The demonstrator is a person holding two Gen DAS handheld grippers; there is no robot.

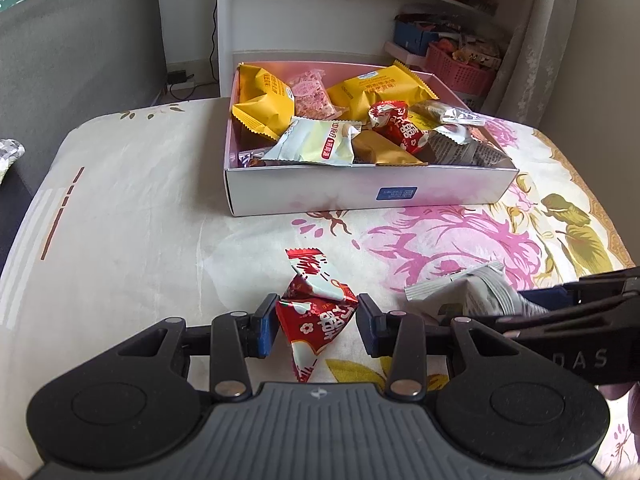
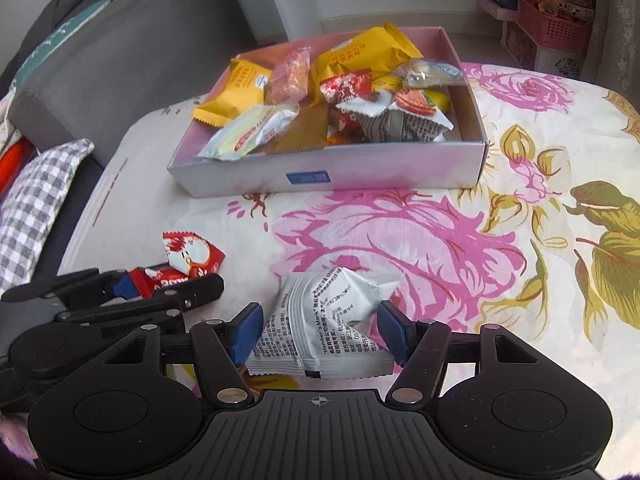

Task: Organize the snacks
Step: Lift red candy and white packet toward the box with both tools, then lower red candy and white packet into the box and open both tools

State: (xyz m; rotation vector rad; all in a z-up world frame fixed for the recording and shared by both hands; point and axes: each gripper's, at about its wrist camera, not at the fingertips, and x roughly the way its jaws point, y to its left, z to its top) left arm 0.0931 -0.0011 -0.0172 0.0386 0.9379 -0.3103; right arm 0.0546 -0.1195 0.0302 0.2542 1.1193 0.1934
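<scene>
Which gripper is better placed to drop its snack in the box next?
Left, marginally. The left gripper touches its red packet; the right gripper only straddles the white packet. The box sits straight ahead.

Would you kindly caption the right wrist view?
Right gripper straddles a white snack packet; snack box ahead.

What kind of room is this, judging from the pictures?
Probably a home living room or bedroom: a grey upholstered sofa, a white bookshelf holding pink plastic baskets, and a floral fabric cover.
</scene>
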